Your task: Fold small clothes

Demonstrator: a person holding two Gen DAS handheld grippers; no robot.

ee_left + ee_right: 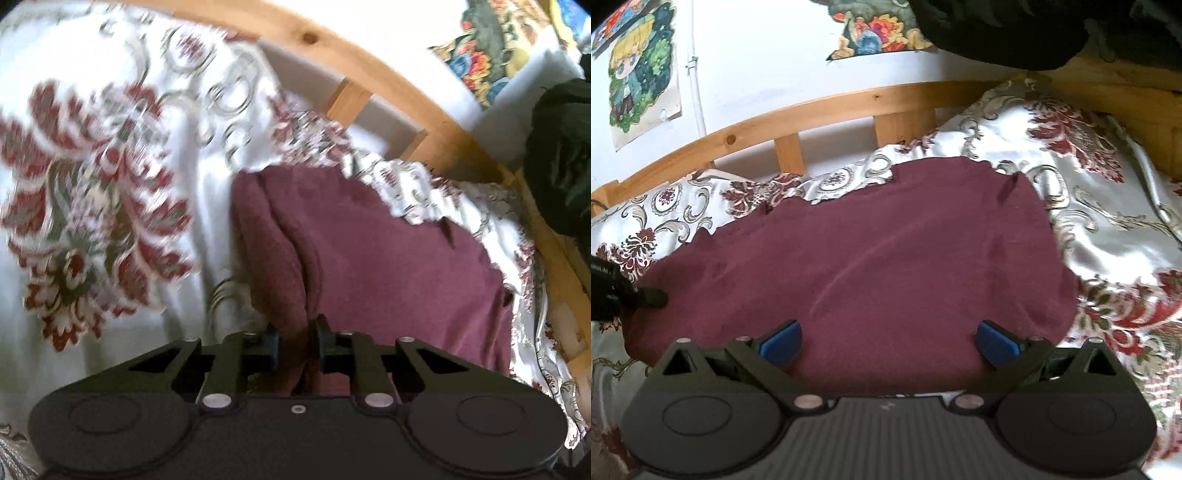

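A maroon garment (871, 258) lies spread on a floral bedspread (1108, 229). My left gripper (297, 345) is shut on a bunched fold at the garment's (388, 258) near-left edge, with cloth pinched between the blue pads. My right gripper (888, 341) is open wide and empty, hovering over the garment's near edge, its blue pads (781, 341) apart. The left gripper's black tip (646, 297) shows at the left edge of the right wrist view, on the garment's left end.
A wooden bed rail (827, 110) with slats runs along the far side against a white wall. A dark garment (561, 155) hangs over the rail at right. A cartoon poster (642, 74) is on the wall. The bedspread (92, 184) extends left.
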